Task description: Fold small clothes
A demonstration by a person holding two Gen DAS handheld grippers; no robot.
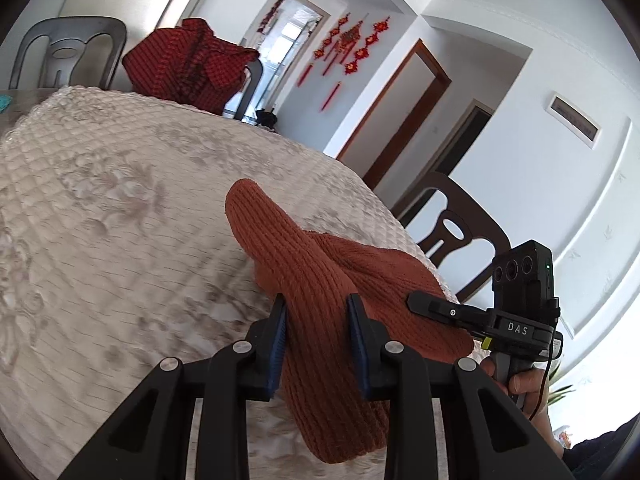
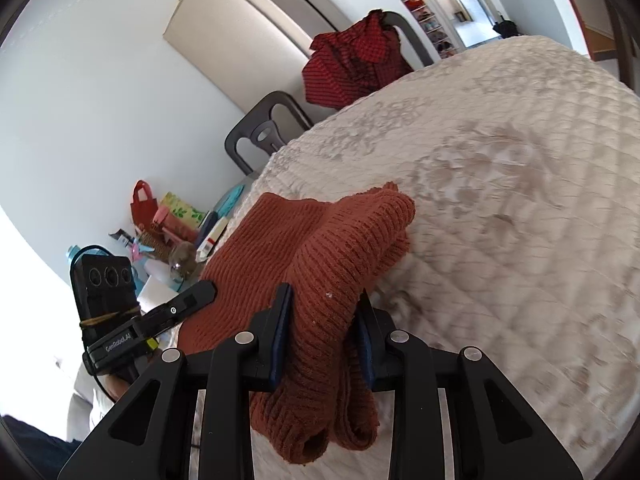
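A rust-orange ribbed knit garment (image 1: pixel 320 280) is bunched in thick folds near the edge of my quilted cream table cover (image 1: pixel 100 200). One tube-like end rises off the cover toward the middle; another doubled fold (image 2: pixel 320 380) droops over the near edge. Part rests on the cover.

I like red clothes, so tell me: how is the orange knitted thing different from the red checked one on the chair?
The orange knitted garment is plain ribbed knit; the red checked garment has a dark check pattern. The knitted one lies bunched on the quilted table cover, while the checked one hangs over a chair back. The left gripper and right gripper both pinch the knitted one; nothing holds the checked one. Both are reddish cloth, not folded flat.
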